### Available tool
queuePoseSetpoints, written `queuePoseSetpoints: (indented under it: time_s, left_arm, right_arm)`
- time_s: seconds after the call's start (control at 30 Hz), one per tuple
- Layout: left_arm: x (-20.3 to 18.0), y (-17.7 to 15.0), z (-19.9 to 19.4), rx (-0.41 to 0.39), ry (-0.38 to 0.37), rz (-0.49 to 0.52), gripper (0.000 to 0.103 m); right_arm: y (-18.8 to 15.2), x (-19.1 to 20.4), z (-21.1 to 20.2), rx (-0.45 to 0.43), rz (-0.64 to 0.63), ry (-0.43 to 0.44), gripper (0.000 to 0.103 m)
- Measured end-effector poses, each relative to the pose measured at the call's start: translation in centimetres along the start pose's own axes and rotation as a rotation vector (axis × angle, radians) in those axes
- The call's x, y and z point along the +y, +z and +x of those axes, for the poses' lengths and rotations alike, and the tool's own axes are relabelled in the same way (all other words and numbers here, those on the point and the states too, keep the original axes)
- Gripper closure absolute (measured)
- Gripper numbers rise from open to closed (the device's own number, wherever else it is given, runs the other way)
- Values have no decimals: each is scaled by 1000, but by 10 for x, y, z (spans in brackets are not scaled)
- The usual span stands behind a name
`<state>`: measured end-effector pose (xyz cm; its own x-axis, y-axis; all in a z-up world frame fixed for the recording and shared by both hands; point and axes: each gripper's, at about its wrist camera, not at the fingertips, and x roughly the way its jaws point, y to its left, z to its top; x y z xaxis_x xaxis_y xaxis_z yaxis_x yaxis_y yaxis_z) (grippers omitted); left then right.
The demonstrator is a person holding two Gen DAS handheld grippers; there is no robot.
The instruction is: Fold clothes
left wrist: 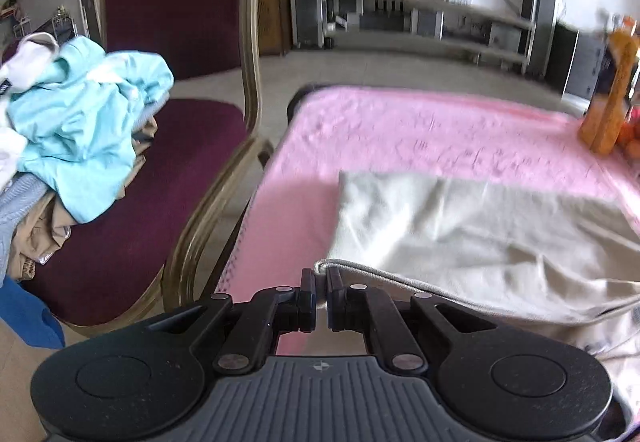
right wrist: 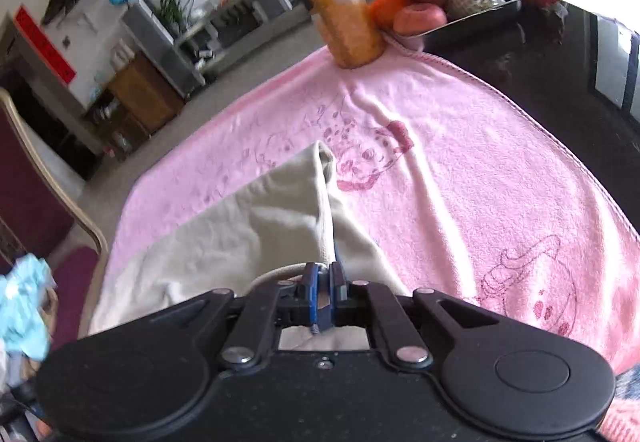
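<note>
A cream garment (left wrist: 460, 226) lies on a pink towel (left wrist: 420, 130) that covers the table. My left gripper (left wrist: 321, 276) is shut on the garment's grey-edged near corner and holds it just above the towel. In the right wrist view the same cream garment (right wrist: 248, 226) rises in a fold toward my right gripper (right wrist: 324, 274), which is shut on its edge. The far tip of the garment rests on the pink towel (right wrist: 460, 170).
A maroon chair (left wrist: 180, 146) to the left holds a pile of clothes with a light blue one (left wrist: 80, 122) on top. An orange bottle (right wrist: 336, 2) and a metal tray of fruit (right wrist: 480, 18) stand at the towel's far edge.
</note>
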<state>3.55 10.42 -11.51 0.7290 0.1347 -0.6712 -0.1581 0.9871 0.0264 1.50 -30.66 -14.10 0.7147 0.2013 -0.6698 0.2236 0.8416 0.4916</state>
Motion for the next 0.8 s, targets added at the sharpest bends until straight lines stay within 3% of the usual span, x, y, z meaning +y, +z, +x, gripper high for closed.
queuePoseSetpoints:
  time_s: [0.13, 0.27, 0.37, 0.43, 0.5, 0.53, 0.6, 0.77, 0.8]
  left_arm:
    - [9, -11, -3, 15, -2, -22, 97]
    - [2, -23, 0, 84, 44, 50, 95]
    - [-4, -36, 10, 180, 101, 111, 84]
    - [0, -38, 7, 197, 86, 81, 73]
    - [14, -36, -5, 146, 31, 0, 63]
    - [22, -34, -9, 128, 3, -45, 63]
    - [37, -32, -11, 110, -48, -132, 63]
    - [71, -33, 19, 230, -140, -371, 71]
    - [75, -34, 25, 254, -169, -409, 77]
  right_arm:
    - [-8, -8, -14, -48, 8, 19, 98]
    - [-18, -11, -18, -49, -28, -14, 98]
    - [-26, -9, -16, -27, -78, -61, 98]
    - [-28, -8, -16, -7, -109, -58, 94]
    - [-28, -11, -21, -19, -107, -23, 82]
    - [-28, -15, -25, -39, -87, 6, 69]
    - [-26, -23, -29, -60, -31, 51, 69]
    - [-23, -33, -18, -38, 60, 95, 69]
    - [-24, -33, -14, -26, 68, 94, 69]
